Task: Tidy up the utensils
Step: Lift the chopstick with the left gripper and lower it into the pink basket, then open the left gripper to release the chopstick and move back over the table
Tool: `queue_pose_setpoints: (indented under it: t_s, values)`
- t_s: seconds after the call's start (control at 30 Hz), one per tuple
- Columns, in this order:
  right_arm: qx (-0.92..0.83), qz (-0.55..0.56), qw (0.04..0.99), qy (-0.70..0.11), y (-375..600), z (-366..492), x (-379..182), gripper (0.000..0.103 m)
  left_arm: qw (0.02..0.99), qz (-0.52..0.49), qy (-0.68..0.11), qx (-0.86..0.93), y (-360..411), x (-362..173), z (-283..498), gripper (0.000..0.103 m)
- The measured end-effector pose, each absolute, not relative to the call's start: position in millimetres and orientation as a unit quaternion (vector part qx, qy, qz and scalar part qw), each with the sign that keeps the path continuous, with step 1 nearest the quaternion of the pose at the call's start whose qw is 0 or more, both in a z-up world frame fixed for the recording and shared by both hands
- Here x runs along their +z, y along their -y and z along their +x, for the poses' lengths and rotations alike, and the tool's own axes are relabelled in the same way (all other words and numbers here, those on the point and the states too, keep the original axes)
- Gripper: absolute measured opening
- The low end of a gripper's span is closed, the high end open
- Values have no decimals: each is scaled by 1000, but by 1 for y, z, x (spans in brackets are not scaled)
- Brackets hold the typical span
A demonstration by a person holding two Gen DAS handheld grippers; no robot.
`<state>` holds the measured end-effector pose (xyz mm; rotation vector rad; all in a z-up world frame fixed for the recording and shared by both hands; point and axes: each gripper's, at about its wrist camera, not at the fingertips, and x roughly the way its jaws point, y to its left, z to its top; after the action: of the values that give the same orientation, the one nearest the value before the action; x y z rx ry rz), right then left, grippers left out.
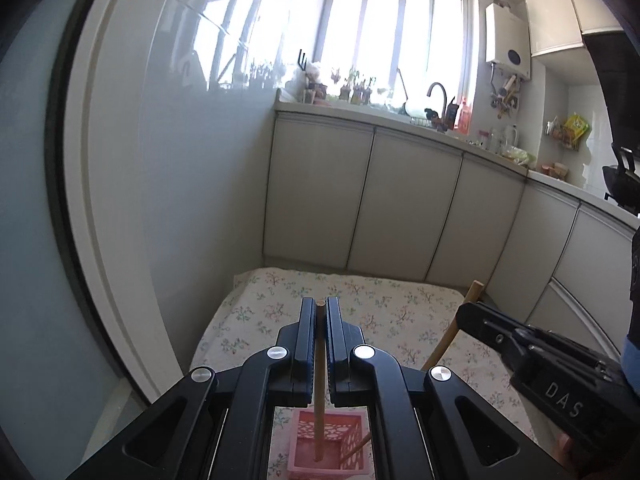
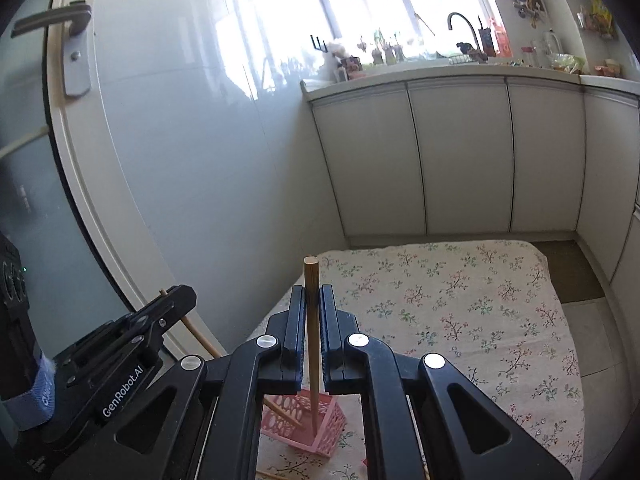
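A thin wooden chopstick [image 1: 319,384] is grasped between the two fingers of the left gripper [image 1: 320,312], which are clenched on it. The stick is held upright, and its lower end is placed inside a pink perforated basket [image 1: 298,454] that is seen below the fingers. A second stick [image 1: 354,450] is leaned in the same basket, to the right of the held one.

A thicker wooden chopstick [image 2: 312,340] is grasped in the same manner by the right gripper [image 2: 311,300]; its fingers are closed on it, and its top is seen above the fingertips. Its lower end is also placed in the basket, which is seen just under the fingers. The basket is set on a desk [image 2: 460,300] covered with a floral cloth, which is spread out beyond the fingers.

In the left wrist view, the right gripper is seen to the right of the fingers. Kitchen cabinets [image 1: 360,196] are seen far ahead of the fingers.
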<state>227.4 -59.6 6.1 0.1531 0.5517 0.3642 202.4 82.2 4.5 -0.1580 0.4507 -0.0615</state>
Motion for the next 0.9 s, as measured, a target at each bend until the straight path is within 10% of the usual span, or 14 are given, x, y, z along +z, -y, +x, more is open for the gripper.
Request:
queue_pose_setpoints:
  t_s: [0.37, 0.5, 0.9]
  values:
    - [181, 95, 925, -320, 63, 251, -39, 8, 952, -112, -283, -47, -84, -28, 237, 6]
    - [187, 109, 922, -322, 73, 246, -29, 21, 946, -138, -290, -53, -89, -30, 236, 39]
    - [157, 112, 923, -333, 123, 202, -11, 51, 937, -141, -317, -44, -97, -21, 189, 79]
